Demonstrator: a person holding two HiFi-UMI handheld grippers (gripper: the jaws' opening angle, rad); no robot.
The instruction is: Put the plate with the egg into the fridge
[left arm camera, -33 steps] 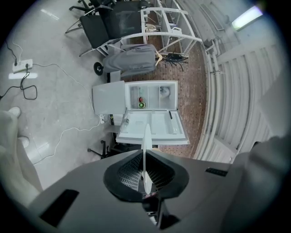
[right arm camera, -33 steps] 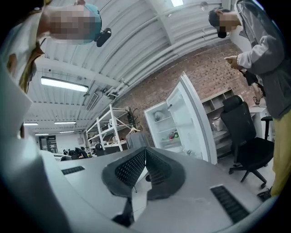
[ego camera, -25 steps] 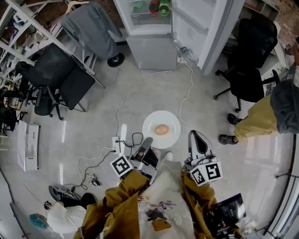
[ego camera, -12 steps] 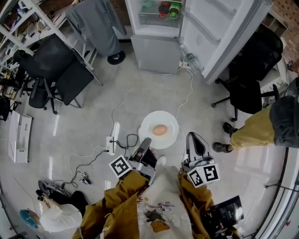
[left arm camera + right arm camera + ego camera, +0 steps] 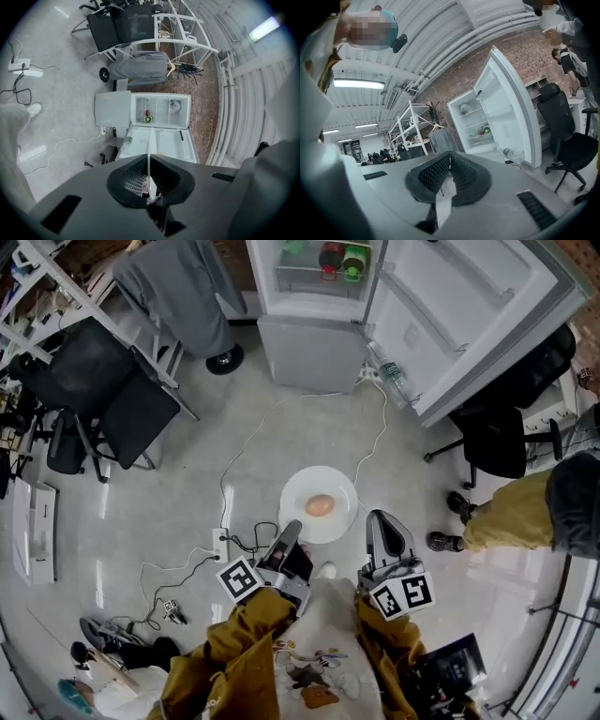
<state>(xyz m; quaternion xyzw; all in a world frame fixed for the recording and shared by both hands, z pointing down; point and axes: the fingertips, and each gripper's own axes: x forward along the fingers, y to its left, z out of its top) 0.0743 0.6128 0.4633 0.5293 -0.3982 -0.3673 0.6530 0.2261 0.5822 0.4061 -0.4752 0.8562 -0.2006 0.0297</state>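
A white plate (image 5: 302, 521) with a brown egg (image 5: 320, 506) on it hangs level above the floor. My left gripper (image 5: 290, 526) is shut on its near-left rim; in the left gripper view (image 5: 149, 161) the plate (image 5: 149, 146) shows edge-on as a thin white line between the pads. My right gripper (image 5: 377, 517) is shut, holds nothing and stays just right of the plate; the right gripper view (image 5: 450, 154) shows its jaws pressed together. The white fridge (image 5: 323, 268) stands ahead with its upper door (image 5: 469, 306) swung wide open and food on the shelves.
White cables and a power strip (image 5: 222, 545) lie on the floor between me and the fridge. Black chairs (image 5: 103, 390) stand at the left, an office chair (image 5: 502, 437) at the right. A person's legs in tan trousers (image 5: 506, 507) are at the right.
I have moved forward with the plate: the fridge and its open door now sit closer and larger in the head view. Both grippers keep their hold and spacing.
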